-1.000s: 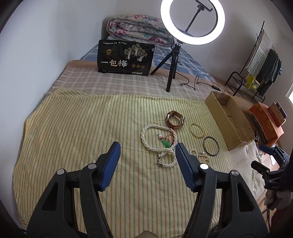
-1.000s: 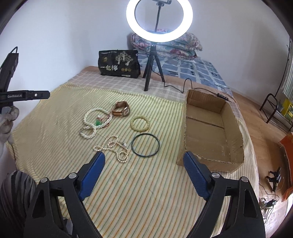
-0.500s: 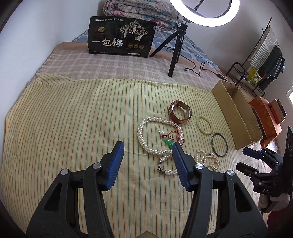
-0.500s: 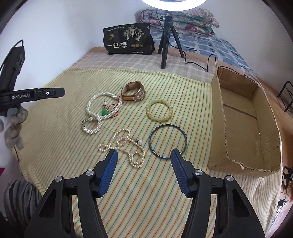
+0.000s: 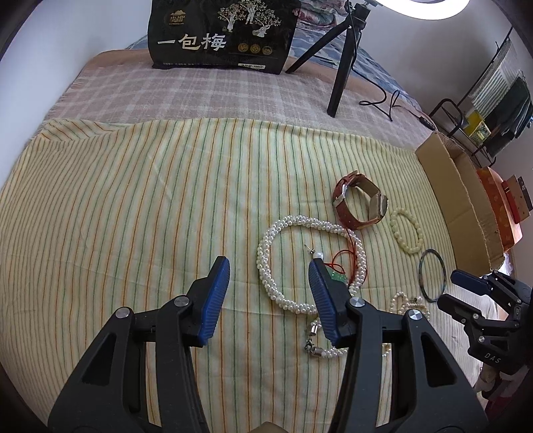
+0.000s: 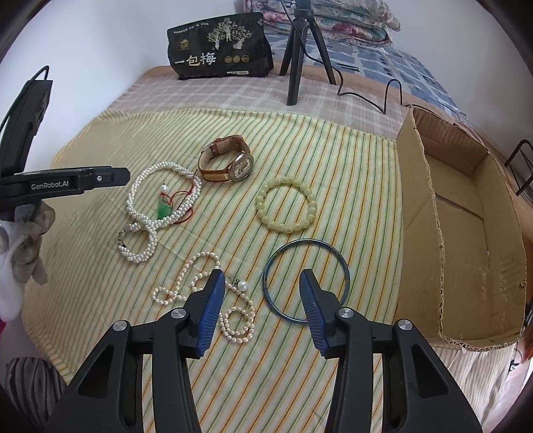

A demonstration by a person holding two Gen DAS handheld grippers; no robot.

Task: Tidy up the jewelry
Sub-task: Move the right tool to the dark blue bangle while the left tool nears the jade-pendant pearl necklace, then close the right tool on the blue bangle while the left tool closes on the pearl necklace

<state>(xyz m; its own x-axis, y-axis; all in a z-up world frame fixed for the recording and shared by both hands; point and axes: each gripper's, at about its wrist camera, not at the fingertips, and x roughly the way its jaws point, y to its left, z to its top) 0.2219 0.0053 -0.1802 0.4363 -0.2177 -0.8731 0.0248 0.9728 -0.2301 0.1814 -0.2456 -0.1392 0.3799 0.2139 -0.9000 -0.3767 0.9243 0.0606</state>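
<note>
Jewelry lies on a striped cloth (image 6: 333,160): a thick pearl necklace (image 5: 266,266) (image 6: 140,186) with a green pendant (image 6: 162,209), a brown-strap watch (image 5: 358,203) (image 6: 226,163), a pale bead bracelet (image 5: 406,229) (image 6: 286,208), a dark blue bangle (image 5: 432,274) (image 6: 306,279) and a thin pearl strand (image 6: 203,283). My left gripper (image 5: 269,271) is open, low over the thick necklace's left side. My right gripper (image 6: 260,284) is open, its fingers straddling the gap between the thin strand and the bangle. An open cardboard box (image 6: 466,219) (image 5: 449,186) stands at the cloth's right.
A black printed bag (image 5: 221,33) (image 6: 220,50) and a ring-light tripod (image 5: 339,76) (image 6: 296,50) with its cable stand at the back. Folded bedding (image 6: 333,13) lies behind them. A rack (image 5: 483,110) and an orange box (image 5: 499,206) are off to the right.
Both grippers have moved forward and down toward the jewelry. The left has closed in on the thick pearl necklace, the right on the thin strand and bangle. Both jaws have narrowed somewhat.
</note>
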